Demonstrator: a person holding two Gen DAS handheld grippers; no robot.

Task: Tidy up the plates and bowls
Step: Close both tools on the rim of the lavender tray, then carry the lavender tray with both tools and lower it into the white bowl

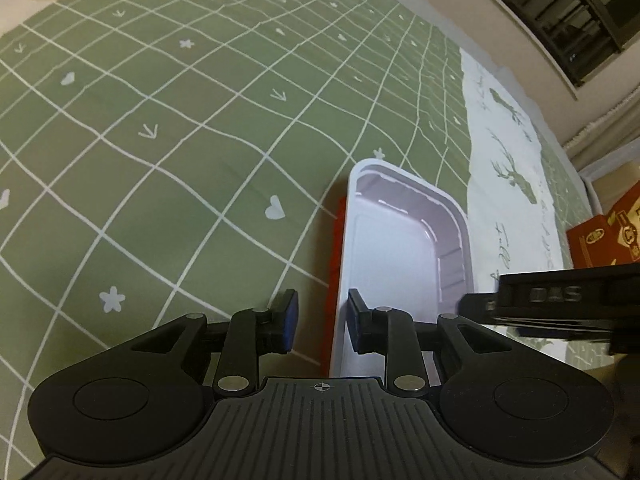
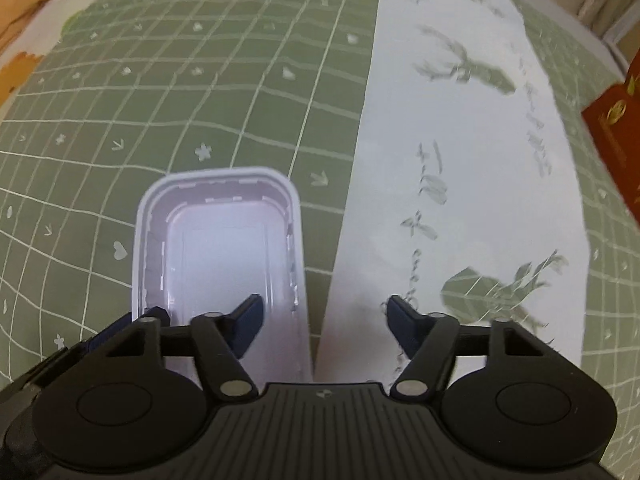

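Observation:
A white rectangular plastic bowl (image 1: 400,248) lies on the green checked cloth, and a red edge (image 1: 337,248) shows under its left side. My left gripper (image 1: 322,320) is open and straddles the bowl's left rim: one pad sits inside the bowl, the other outside with a gap. In the right wrist view the same bowl (image 2: 216,248) is at the lower left. My right gripper (image 2: 324,316) is open wide across its right rim, with its left finger (image 2: 248,318) inside the bowl and its right finger (image 2: 402,320) over the white cloth. Neither gripper's pads press on the rim.
A green cloth (image 1: 160,140) with a white grid covers the surface. A white strip with a deer print (image 2: 460,140) runs along the bowl's right side. A red carton (image 1: 604,236) stands at the far right. A dark shelf (image 1: 580,8) is by the wall.

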